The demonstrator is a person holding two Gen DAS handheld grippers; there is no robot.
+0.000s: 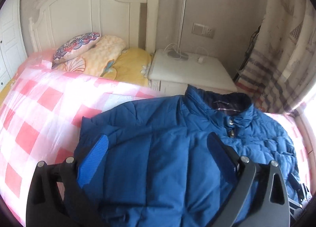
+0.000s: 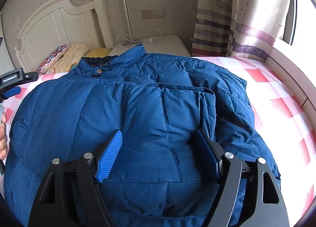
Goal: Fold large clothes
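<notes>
A blue quilted puffer jacket (image 1: 167, 148) lies on the pink-and-white checked bed cover (image 1: 39, 108), collar toward the headboard. It also fills the right wrist view (image 2: 138, 108), with one sleeve folded across its front. My left gripper (image 1: 158, 144) is open, its blue pads spread over the jacket's left part. My right gripper (image 2: 160, 138) is open, its pads wide apart and pressed against the jacket's lower part. The left gripper's body (image 2: 11, 83) shows at the left edge of the right wrist view with a hand below it.
A white headboard (image 1: 88, 9), a flowered pillow (image 1: 77, 46) and a yellow blanket (image 1: 110, 57) are at the bed's head. A white nightstand (image 1: 187, 69) with a lamp pole and cable stands beside it. Curtains (image 2: 237, 19) and a window ledge are on the right.
</notes>
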